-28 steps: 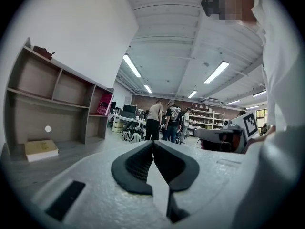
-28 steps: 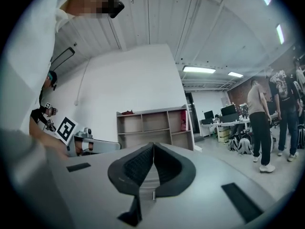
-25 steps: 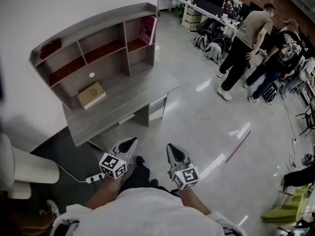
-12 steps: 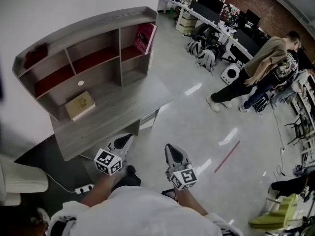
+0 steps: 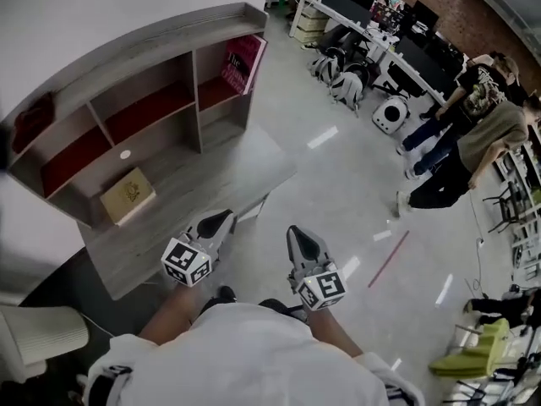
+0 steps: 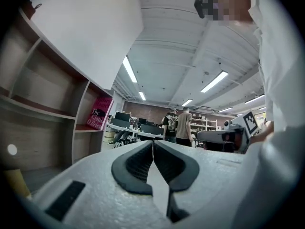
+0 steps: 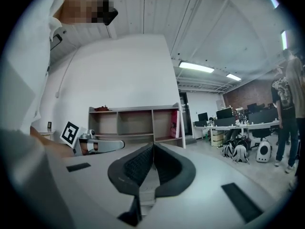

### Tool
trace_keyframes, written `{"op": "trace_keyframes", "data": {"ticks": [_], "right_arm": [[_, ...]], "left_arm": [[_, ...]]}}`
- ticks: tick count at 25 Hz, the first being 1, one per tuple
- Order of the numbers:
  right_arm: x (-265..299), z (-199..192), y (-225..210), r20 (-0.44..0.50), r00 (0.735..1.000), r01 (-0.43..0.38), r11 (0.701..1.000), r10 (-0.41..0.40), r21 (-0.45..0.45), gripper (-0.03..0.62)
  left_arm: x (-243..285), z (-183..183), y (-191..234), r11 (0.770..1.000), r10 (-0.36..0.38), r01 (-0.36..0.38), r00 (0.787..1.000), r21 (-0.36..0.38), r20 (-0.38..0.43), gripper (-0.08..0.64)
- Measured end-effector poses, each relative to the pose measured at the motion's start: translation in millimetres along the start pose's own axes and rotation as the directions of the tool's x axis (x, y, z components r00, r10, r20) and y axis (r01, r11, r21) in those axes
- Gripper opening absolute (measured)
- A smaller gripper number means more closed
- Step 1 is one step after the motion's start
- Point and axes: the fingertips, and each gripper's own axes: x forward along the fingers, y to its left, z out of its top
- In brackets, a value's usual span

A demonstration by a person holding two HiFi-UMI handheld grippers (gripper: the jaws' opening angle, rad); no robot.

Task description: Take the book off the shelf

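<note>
Head view, left gripper (image 5: 225, 219): jaws pressed together with nothing between them; held low in front of the person, by the front edge of the desk (image 5: 211, 172).
Head view, right gripper (image 5: 296, 232): jaws likewise together and empty; held over bare floor, beside the left one.
Head view, book (image 5: 241, 62): pink cover; stood leaning in the upper right compartment of the shelf unit (image 5: 161, 36), well apart from both grippers.
Head view, other items: a flat tan object (image 5: 128, 195) lay on the desk, box or book not determinable; a dark red item (image 5: 32, 118) sat on the shelf top; people (image 5: 473, 129) stood far off to the right.
Left gripper view, jaws: the dark pads met along their whole length with nothing gripped.
Left gripper view, book (image 6: 98, 113): magenta cover with pale lettering, upright and slightly tilted, alone in its compartment, far ahead to the left.
Right gripper view, jaws: pads met at the tip; empty.
Right gripper view, book (image 7: 174, 123): a thin red-pink sliver at the right end of the shelf unit, distant.
Progress: judged not begun. The book was untouched; the approach, the grasp and the withdrawal all remained.
</note>
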Motion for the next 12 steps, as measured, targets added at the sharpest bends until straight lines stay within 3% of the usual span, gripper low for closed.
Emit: {"op": "trace_keyframes", "data": {"ticks": [7,12], "right_arm": [[27,-2,-20,-0.016,1.000,0.017,1.000,-0.017,0.002,0.015],[48,0,-47,-0.008,1.000,0.007,1.000,-0.007,0.027,0.015]], "left_arm": [[30,11,31,0.998,-0.023,0.025,0.999,-0.062,0.029,0.018],[59,25,45,0.999,-0.005,0.006,0.999,-0.046,0.034,0.018]]}}
